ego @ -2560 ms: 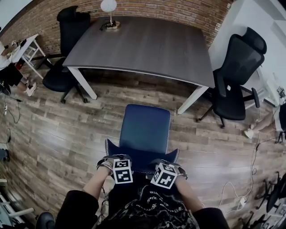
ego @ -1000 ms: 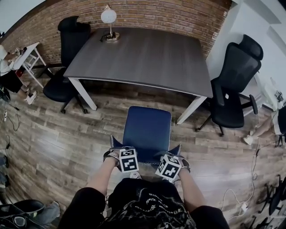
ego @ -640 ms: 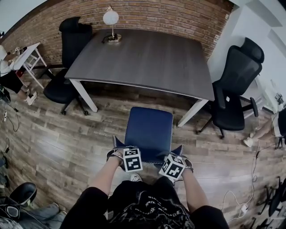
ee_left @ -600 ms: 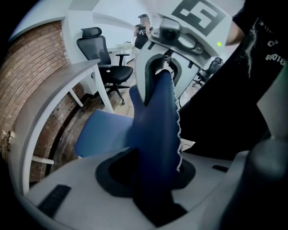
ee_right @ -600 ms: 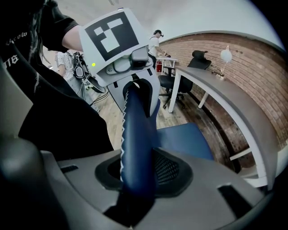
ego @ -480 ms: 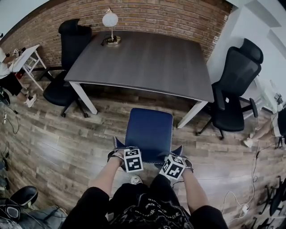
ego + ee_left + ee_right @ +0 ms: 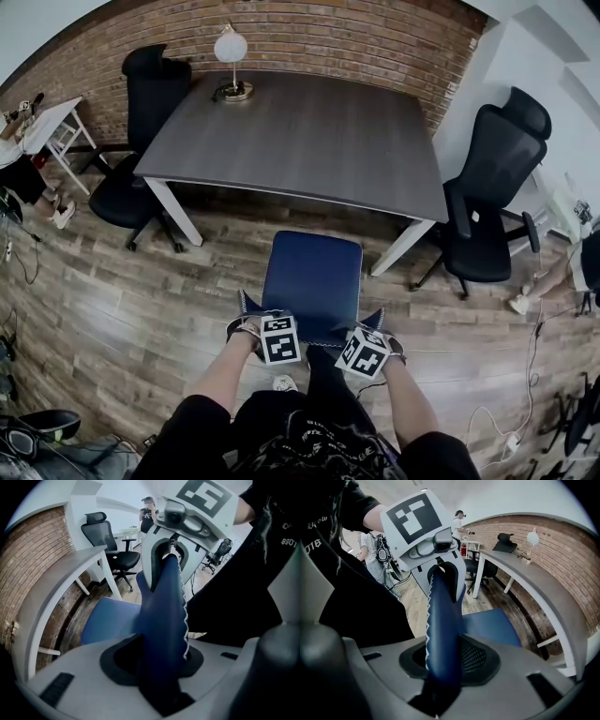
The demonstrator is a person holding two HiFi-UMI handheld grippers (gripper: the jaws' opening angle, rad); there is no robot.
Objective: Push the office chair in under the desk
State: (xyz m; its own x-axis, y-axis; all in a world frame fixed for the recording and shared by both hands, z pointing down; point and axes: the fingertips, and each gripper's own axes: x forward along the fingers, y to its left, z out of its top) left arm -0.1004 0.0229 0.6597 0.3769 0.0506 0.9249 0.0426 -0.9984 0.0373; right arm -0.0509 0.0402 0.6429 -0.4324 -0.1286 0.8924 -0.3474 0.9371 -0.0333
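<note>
The blue office chair [image 7: 312, 277] stands on the wood floor [image 7: 141, 281] just before the counter's [image 7: 300, 122] near edge, the left gripper [image 7: 249, 324] and right gripper [image 7: 379, 336] each with fingers pinching the backrest's top edge, one near each upper corner.

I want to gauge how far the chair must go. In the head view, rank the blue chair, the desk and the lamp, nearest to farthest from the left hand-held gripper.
1. Blue chair: backrest clamped in the left hand-held gripper.
2. Desk: ahead, beyond the chair's seat.
3. Lamp: at the desk's far left corner.
</note>
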